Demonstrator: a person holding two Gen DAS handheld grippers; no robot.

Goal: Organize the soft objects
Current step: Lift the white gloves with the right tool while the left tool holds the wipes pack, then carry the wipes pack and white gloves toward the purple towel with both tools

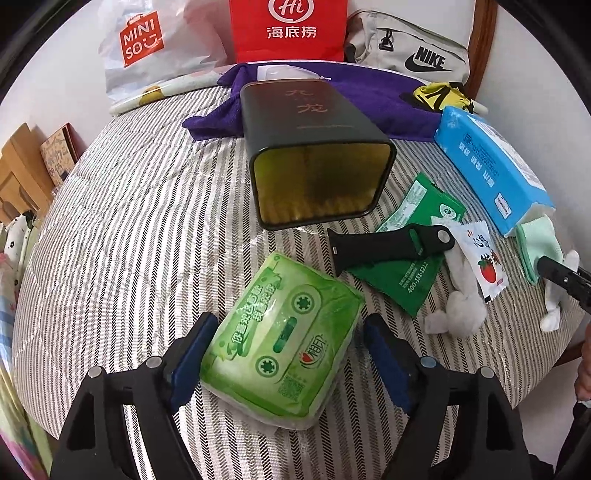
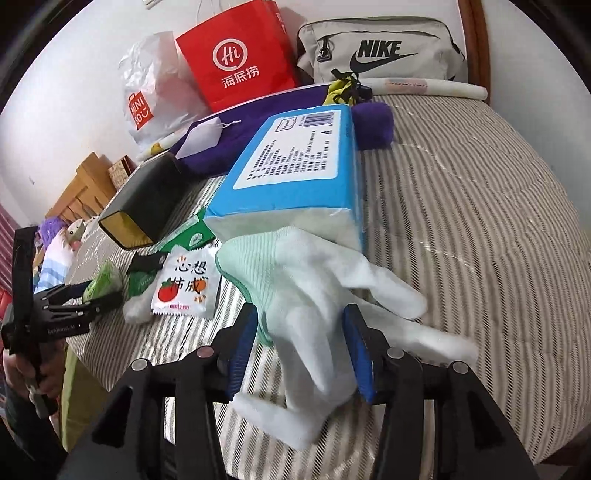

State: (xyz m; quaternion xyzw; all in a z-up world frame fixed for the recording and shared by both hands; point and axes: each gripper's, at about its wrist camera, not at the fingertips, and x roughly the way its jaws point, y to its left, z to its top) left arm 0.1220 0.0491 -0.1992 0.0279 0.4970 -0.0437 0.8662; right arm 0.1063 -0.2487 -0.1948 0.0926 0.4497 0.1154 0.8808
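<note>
Your left gripper (image 1: pixel 284 354) stands spread around the green tissue pack (image 1: pixel 282 341), which lies flat on the striped mattress (image 1: pixel 129 221) just in front of the open mouth of the black tin (image 1: pixel 317 162); both blue pads sit clear of the pack's sides, so nothing is pinched yet, and the straddle looks like a set-up for a squeeze across its short width. The tin lies on its side facing you, likely so soft things can slide in. To the right of the tin lie a green sachet (image 1: pixel 410 266) with a black strap (image 1: pixel 391 245) across it, a white tomato-print sachet (image 2: pixel 184 286) and the blue tissue pack (image 2: pixel 291 162). Your right gripper (image 2: pixel 301 350), right of the tin and just before the blue pack, has its jaws parted with the white knit glove (image 2: pixel 314 284) draped between them; whether the pads press it I cannot tell. Behind the tin, a purple towel (image 1: pixel 369 99), red paper bag (image 1: pixel 288 29) and Nike pouch (image 1: pixel 413 48).
</note>
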